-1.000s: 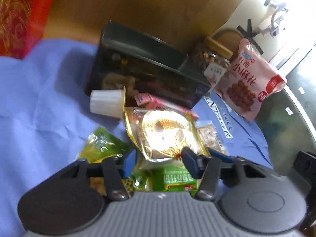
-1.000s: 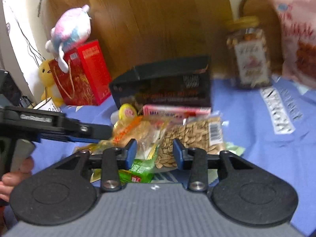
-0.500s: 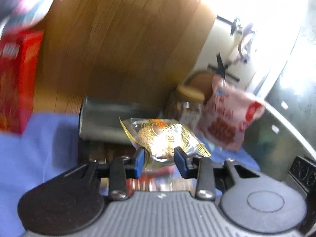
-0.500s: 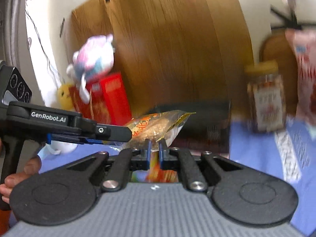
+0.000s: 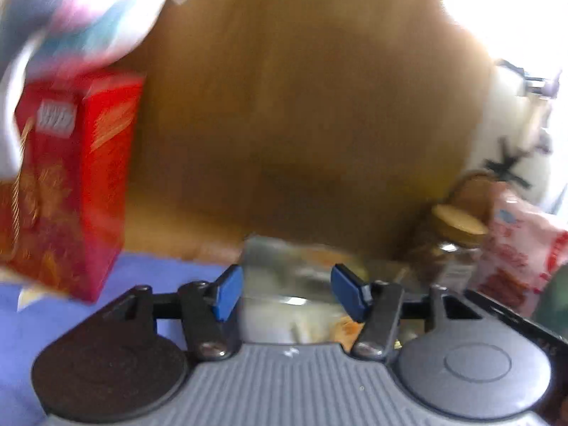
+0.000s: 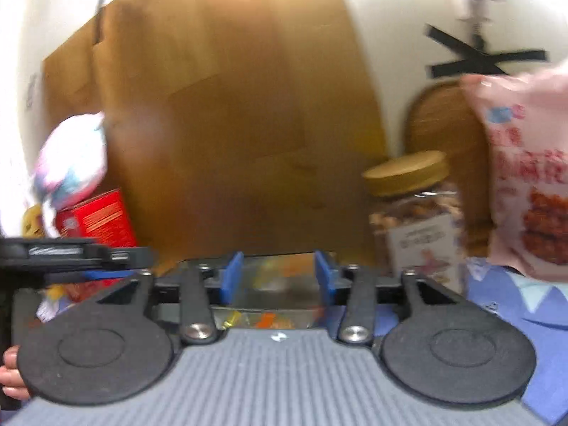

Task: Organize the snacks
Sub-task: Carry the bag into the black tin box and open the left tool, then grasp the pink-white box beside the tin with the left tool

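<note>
Blue-padded left hand-held gripper point(image 5: 287, 293) and right hand-held gripper point(image 6: 278, 281) have just sprung apart, releasing the gold-wrapped snack into the dark box point(image 6: 284, 284).

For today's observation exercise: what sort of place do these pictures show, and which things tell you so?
Probably a table at home, set up for sorting snacks: a blue cloth, a lidded jar of nuts beside a pink snack bag, and a plush toy on a red box.

Glossy red cardboard box point(image 5: 71, 184); grained wooden panel point(image 6: 227, 106); clear plastic jar point(image 6: 419, 220), matt wooden lid point(image 6: 406, 172); blue cloth point(image 6: 497, 291).
</note>
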`<action>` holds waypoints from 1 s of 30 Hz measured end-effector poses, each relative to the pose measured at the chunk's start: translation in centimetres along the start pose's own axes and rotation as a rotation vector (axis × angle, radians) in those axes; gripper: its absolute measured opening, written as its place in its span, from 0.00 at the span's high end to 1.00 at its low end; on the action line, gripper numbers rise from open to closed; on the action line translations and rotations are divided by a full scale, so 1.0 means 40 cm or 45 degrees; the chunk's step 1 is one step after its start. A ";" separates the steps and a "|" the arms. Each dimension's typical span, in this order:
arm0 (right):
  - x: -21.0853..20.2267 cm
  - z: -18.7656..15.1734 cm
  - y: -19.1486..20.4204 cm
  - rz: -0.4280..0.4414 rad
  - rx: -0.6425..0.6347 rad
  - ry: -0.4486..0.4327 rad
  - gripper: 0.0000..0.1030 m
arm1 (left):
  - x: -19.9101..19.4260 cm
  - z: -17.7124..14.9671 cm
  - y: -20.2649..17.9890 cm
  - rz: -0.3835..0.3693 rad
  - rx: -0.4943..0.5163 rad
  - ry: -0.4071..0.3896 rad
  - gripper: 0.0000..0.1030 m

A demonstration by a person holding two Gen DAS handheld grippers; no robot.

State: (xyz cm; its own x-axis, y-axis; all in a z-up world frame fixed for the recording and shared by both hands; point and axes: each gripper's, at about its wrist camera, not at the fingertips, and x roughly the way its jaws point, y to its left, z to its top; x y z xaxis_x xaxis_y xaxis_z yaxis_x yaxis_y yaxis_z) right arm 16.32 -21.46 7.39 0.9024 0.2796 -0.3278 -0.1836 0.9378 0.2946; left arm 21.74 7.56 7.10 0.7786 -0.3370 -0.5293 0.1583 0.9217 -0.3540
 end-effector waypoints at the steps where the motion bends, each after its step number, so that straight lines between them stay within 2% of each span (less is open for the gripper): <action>1: 0.012 -0.004 -0.020 -0.006 0.042 0.035 0.51 | 0.020 -0.004 0.014 0.006 -0.033 0.055 0.47; 4: 0.046 -0.029 -0.042 0.041 0.177 0.156 0.51 | 0.066 -0.029 0.030 0.002 -0.068 0.175 0.52; 6: 0.062 -0.047 -0.042 0.051 0.243 0.220 0.49 | 0.060 -0.037 0.028 0.019 -0.055 0.159 0.52; 11: 0.047 -0.062 -0.033 0.030 0.258 0.259 0.49 | 0.042 -0.044 -0.003 0.066 -0.022 0.170 0.52; 12: 0.039 -0.060 -0.026 0.031 0.245 0.265 0.49 | 0.042 -0.046 -0.004 0.065 -0.026 0.170 0.49; 13: 0.025 -0.059 -0.022 0.032 0.232 0.266 0.49 | 0.035 -0.051 -0.002 0.056 -0.041 0.167 0.39; 15: 0.007 -0.058 -0.028 0.062 0.244 0.262 0.49 | -0.002 -0.042 0.013 0.079 -0.074 0.133 0.26; 18: -0.032 -0.054 -0.066 0.081 0.311 0.233 0.48 | -0.077 -0.061 0.018 0.082 -0.075 0.044 0.33; 21: -0.024 -0.072 -0.104 0.036 0.300 0.322 0.48 | -0.115 -0.094 -0.015 -0.052 -0.089 0.053 0.46; 22: -0.017 -0.082 -0.112 0.030 0.308 0.355 0.49 | -0.115 -0.107 -0.038 -0.085 -0.068 0.067 0.46; 24: -0.002 -0.107 -0.127 0.067 0.337 0.410 0.54 | -0.088 -0.132 -0.089 -0.106 -0.001 0.117 0.46; 26: 0.012 -0.128 -0.124 0.096 0.359 0.445 0.59 | -0.036 -0.153 -0.125 -0.061 0.056 0.180 0.41; 28: 0.025 -0.145 -0.116 0.115 0.369 0.474 0.62 | 0.021 -0.165 -0.135 -0.042 0.054 0.240 0.42; 30: 0.031 -0.156 -0.109 0.141 0.385 0.483 0.66 | 0.063 -0.175 -0.128 -0.079 0.016 0.296 0.46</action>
State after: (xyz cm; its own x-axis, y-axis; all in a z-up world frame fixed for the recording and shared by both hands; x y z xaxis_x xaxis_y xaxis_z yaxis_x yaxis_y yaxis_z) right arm 15.80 -23.93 0.09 0.6681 0.4820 -0.5669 -0.0981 0.8123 0.5750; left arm 18.65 0.67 2.20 0.6066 -0.4271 -0.6705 0.2105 0.8996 -0.3825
